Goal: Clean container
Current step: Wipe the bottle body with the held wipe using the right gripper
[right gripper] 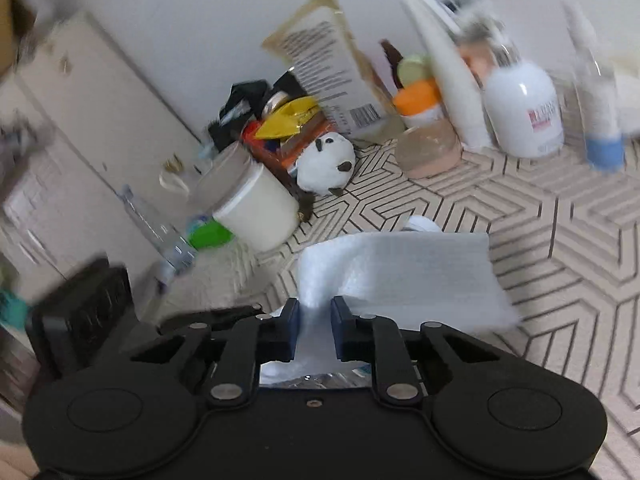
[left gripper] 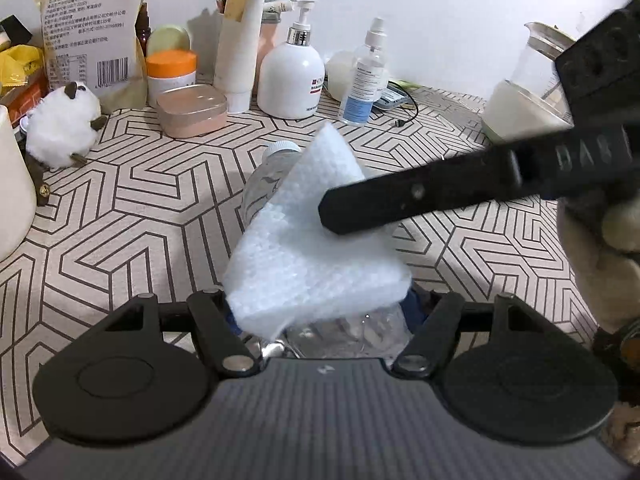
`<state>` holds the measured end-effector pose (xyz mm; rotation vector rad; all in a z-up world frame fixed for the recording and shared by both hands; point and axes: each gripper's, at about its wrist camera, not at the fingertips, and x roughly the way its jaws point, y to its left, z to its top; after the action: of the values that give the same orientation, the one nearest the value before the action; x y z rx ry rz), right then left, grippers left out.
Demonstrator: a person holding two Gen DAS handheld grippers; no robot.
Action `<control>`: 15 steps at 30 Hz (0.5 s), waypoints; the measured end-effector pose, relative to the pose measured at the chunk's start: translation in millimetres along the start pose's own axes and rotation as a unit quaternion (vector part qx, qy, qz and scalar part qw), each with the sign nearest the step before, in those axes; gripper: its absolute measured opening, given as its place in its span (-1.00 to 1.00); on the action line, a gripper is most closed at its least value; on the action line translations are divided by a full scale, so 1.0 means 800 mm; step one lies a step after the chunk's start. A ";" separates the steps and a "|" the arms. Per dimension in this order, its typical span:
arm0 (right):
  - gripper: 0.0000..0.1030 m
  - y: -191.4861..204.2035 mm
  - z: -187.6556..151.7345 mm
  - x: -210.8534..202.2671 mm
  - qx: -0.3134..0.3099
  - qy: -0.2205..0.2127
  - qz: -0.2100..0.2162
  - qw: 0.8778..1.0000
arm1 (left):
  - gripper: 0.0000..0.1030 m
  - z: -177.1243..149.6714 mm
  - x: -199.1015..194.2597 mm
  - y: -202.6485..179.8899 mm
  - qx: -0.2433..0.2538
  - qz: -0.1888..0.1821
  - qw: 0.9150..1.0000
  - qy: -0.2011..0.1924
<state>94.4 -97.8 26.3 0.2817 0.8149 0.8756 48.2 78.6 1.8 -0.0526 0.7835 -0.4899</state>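
Note:
A clear plastic bottle (left gripper: 262, 186) with a white cap (left gripper: 282, 146) lies lengthwise between the fingers of my left gripper (left gripper: 324, 308), which is shut on its lower body. A white wipe (left gripper: 308, 248) is draped over the bottle and hides most of it. In the left wrist view a finger of my right gripper (left gripper: 400, 204) reaches in from the right and lies on the wipe. In the right wrist view my right gripper (right gripper: 316, 320) is shut on the wipe (right gripper: 400, 272), bunched between its blue pads. The bottle (right gripper: 316, 380) shows just below, and its cap (right gripper: 420, 224) peeks out beyond the wipe.
The table has a geometric-patterned cloth (left gripper: 140, 220). Along the back wall stand a white pump bottle (left gripper: 290, 76), a spray bottle (left gripper: 362, 80), a pink tin (left gripper: 192, 110), an orange-lidded jar (left gripper: 172, 72) and a glass jug (left gripper: 524, 100). A plush toy (left gripper: 60, 132) and a white cup (left gripper: 12, 184) sit at the left.

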 end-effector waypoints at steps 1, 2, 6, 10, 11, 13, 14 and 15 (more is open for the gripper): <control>-0.59 0.007 -0.001 0.000 -0.018 0.001 -0.010 1.000 | 0.35 0.000 0.000 0.001 -0.003 -0.004 1.000 0.002; -0.60 0.010 -0.001 0.001 -0.024 0.002 -0.015 1.000 | 0.35 0.001 -0.001 0.002 -0.006 -0.006 1.000 0.004; -0.61 0.004 0.001 0.001 -0.033 0.003 -0.052 0.998 | 0.34 0.002 -0.003 0.005 -0.015 -0.008 1.000 0.011; -0.61 -0.016 0.001 0.000 -0.004 0.006 -0.034 0.999 | 0.33 0.000 -0.004 0.006 -0.016 -0.007 1.000 0.011; -0.61 -0.023 0.001 -0.001 0.005 0.005 -0.022 1.000 | 0.33 0.000 -0.004 0.005 -0.015 -0.006 1.000 0.010; -0.67 -0.039 0.001 -0.005 0.033 0.005 0.001 0.999 | 0.33 -0.001 -0.003 0.004 -0.012 -0.003 1.000 0.009; -0.69 -0.046 0.001 -0.006 0.044 0.005 0.012 0.999 | 0.33 -0.001 -0.003 0.004 -0.011 -0.001 1.000 0.008; -0.69 -0.053 0.000 -0.007 0.055 0.003 0.017 0.998 | 0.33 -0.001 -0.003 0.003 -0.010 -0.001 1.000 0.008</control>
<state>116.5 -128.9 7.2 0.3909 0.8683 0.8653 47.4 82.2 2.0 -0.0675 0.8036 -0.4848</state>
